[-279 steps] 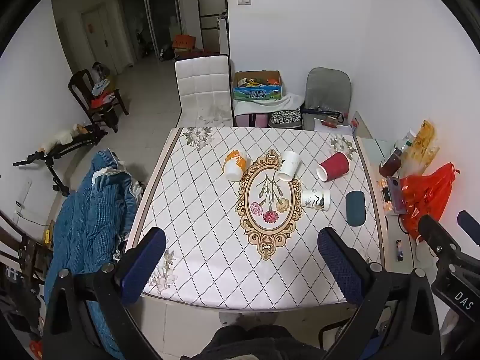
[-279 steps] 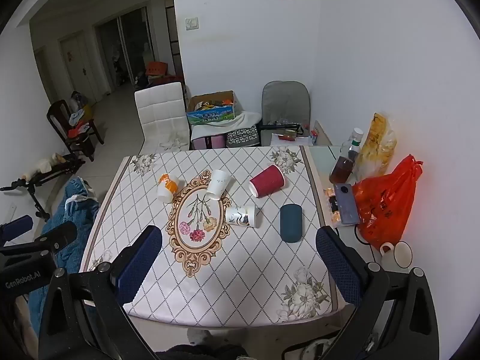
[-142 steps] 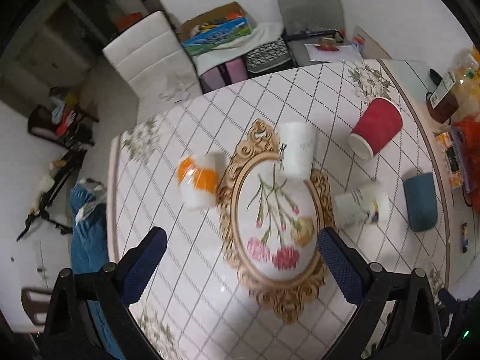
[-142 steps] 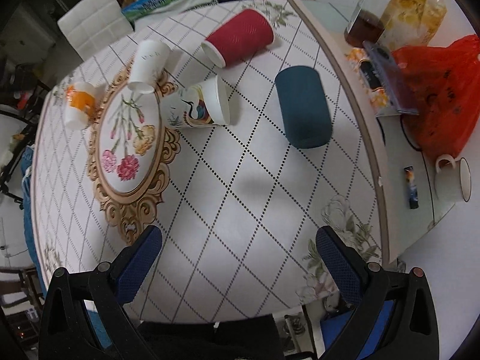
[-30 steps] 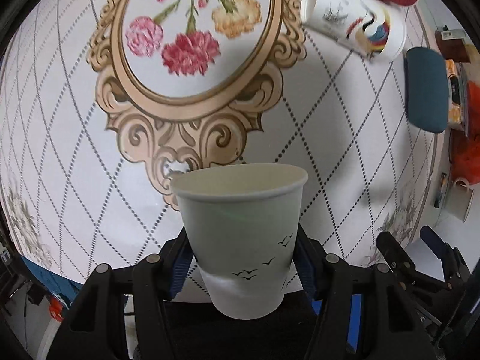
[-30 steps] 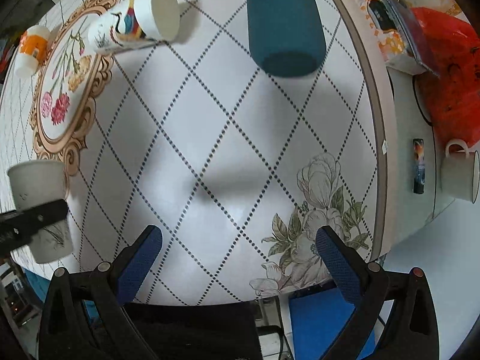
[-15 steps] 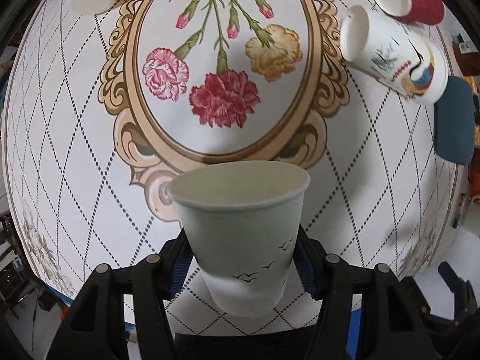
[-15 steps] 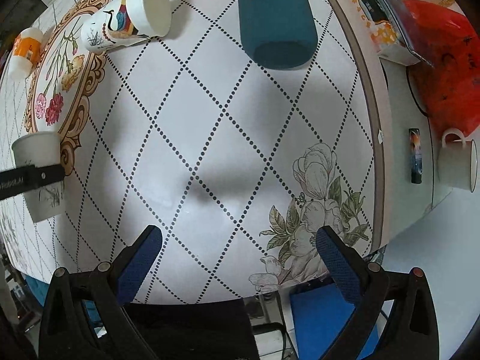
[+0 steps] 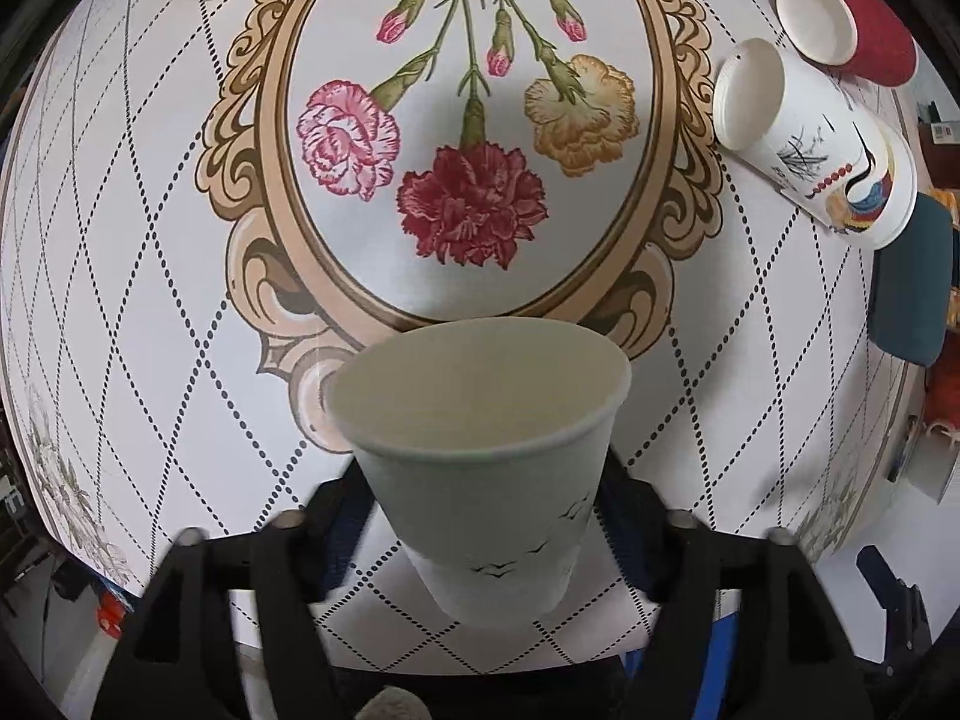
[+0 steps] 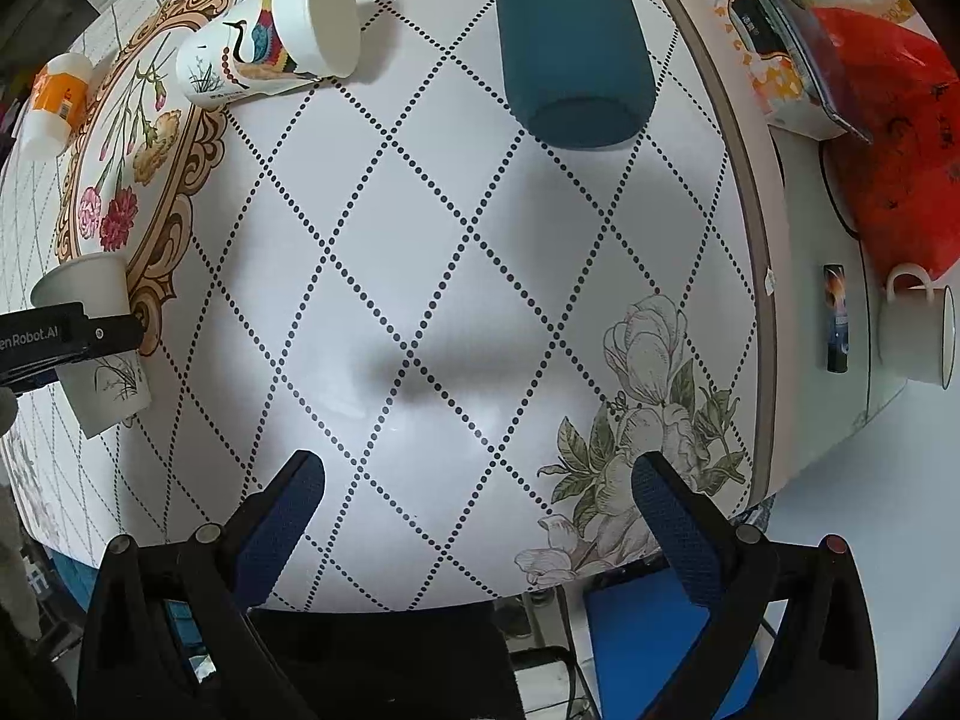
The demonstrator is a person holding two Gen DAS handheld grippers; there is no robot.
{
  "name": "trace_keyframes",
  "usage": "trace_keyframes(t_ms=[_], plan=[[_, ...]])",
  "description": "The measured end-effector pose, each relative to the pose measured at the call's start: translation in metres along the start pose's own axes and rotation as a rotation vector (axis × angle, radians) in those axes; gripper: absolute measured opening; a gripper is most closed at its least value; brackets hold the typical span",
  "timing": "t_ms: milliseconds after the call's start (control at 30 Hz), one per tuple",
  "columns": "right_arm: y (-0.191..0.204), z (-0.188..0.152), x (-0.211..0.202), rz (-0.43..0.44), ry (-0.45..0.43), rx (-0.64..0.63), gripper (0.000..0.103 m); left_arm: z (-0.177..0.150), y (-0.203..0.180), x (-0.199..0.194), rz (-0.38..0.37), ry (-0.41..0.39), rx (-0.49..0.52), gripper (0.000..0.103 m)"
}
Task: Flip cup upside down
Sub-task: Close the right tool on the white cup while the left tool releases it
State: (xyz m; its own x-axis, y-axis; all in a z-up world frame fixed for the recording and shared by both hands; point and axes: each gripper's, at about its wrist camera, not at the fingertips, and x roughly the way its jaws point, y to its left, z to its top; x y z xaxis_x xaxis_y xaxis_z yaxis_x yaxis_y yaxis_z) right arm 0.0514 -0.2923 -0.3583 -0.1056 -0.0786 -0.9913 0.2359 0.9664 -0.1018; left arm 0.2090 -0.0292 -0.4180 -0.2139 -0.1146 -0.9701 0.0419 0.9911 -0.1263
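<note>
My left gripper (image 9: 480,510) is shut on a white paper cup (image 9: 486,468) with small bird drawings. The cup's mouth points toward the tablecloth, away from the camera, and it hangs over the near end of the gold flower medallion (image 9: 468,138). The right wrist view shows this cup (image 10: 96,342) at the far left, clamped in the left gripper (image 10: 60,342) close above the table. My right gripper (image 10: 474,516) is open and empty above the front right part of the table.
Other cups lie on their sides: a crane-print cup (image 9: 810,144) (image 10: 270,54), a red cup (image 9: 846,30), a teal cup (image 10: 570,42) (image 9: 909,282), an orange-and-white cup (image 10: 54,102). Right of the table are a red bag (image 10: 888,138) and a white mug (image 10: 918,330).
The left gripper has carried the cup forward over the medallion's lower edge, and the cup has tipped so more of its inside shows. The right gripper has shifted only slightly.
</note>
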Motion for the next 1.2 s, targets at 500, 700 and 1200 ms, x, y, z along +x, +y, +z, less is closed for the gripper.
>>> trace_keyframes(t_ms=[500,700,1200], plan=[[0.002,0.002,-0.009,0.038,-0.009,0.011,0.103,0.001,-0.006,-0.051,-0.033,-0.080,0.002,0.087],[0.029,0.007,-0.034,0.230,-0.068,0.007,0.103,-0.027,0.042,-0.116,0.006,-0.264,-0.058,0.087],[0.168,0.036,-0.020,0.319,-0.017,-0.148,0.078,-0.068,0.122,-0.061,0.120,-0.214,-0.267,0.087]])
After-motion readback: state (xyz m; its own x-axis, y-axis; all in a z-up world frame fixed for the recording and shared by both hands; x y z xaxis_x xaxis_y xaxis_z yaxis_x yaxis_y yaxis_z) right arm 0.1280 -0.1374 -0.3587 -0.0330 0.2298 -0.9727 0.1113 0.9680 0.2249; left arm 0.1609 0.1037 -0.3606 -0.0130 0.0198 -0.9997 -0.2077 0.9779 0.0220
